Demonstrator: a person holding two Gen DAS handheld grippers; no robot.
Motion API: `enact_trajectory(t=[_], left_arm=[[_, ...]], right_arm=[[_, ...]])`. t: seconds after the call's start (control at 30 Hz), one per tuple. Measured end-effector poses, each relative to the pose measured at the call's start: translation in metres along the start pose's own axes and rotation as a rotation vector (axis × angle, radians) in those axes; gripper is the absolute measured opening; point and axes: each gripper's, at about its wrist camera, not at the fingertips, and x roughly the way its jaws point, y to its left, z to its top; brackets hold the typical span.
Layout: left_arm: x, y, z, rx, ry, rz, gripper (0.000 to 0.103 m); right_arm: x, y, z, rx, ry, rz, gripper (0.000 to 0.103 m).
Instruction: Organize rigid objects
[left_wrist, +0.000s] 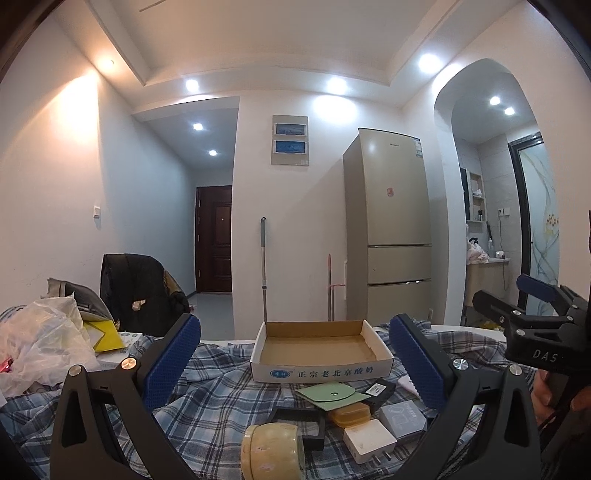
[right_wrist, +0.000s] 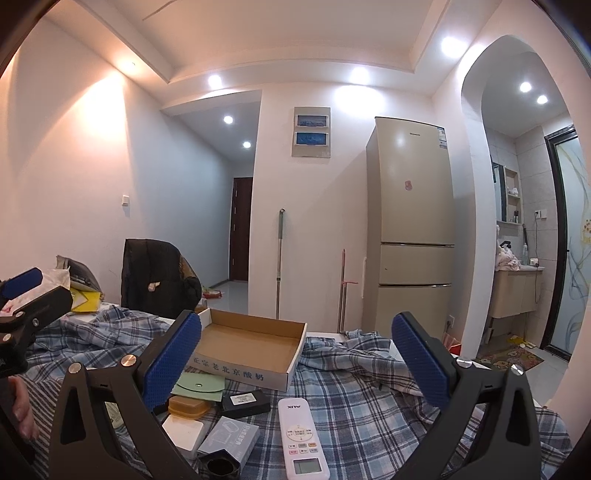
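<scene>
An empty cardboard box (left_wrist: 321, 373) (right_wrist: 236, 373) lies on the plaid cloth. In front of it is a cluster of small items: a green pouch (left_wrist: 330, 397) (right_wrist: 199, 386), a small black box (left_wrist: 380, 389) (right_wrist: 245, 402), an orange case (left_wrist: 349, 413) (right_wrist: 188, 406), a white charger (left_wrist: 369, 439) (right_wrist: 184, 432), a grey carton (left_wrist: 402, 415) (right_wrist: 231, 439) and a tape roll (left_wrist: 271, 454). A white remote (right_wrist: 301, 435) lies to their right. My left gripper (left_wrist: 295, 343) hovers open above the cluster, holding nothing. My right gripper (right_wrist: 295, 343) is open over the remote, also with nothing in it.
The plaid cloth (right_wrist: 362, 398) covers the table. At the far left lie a crumpled plastic bag (left_wrist: 40, 343) and papers. A chair with a black jacket (left_wrist: 140, 291) stands behind the table. A fridge (left_wrist: 391, 229) and a mop (left_wrist: 264, 269) stand against the back wall.
</scene>
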Motion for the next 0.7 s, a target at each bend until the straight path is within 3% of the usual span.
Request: enact_trajectory(t=[0.17,0.27,0.7], left_arm=[[-0.0003,-0.0017,0.0003,0.010,0.001,-0.007,0.103],[0.0007,-0.0017,-0.0005,0.013,0.026,-0.058,0.103],[0.0022,0.0027,-0.0018,0.001,0.033,0.000,0.103]], right_arm=[[0.0039,0.0004,-0.0008,0.008,0.009,0.001,0.103],[0.0081,0.0013,-0.0019,0.008,0.038,0.013,0.103],[0.0007,-0.0019,-0.0015,0.014,0.016,0.018,0.103]])
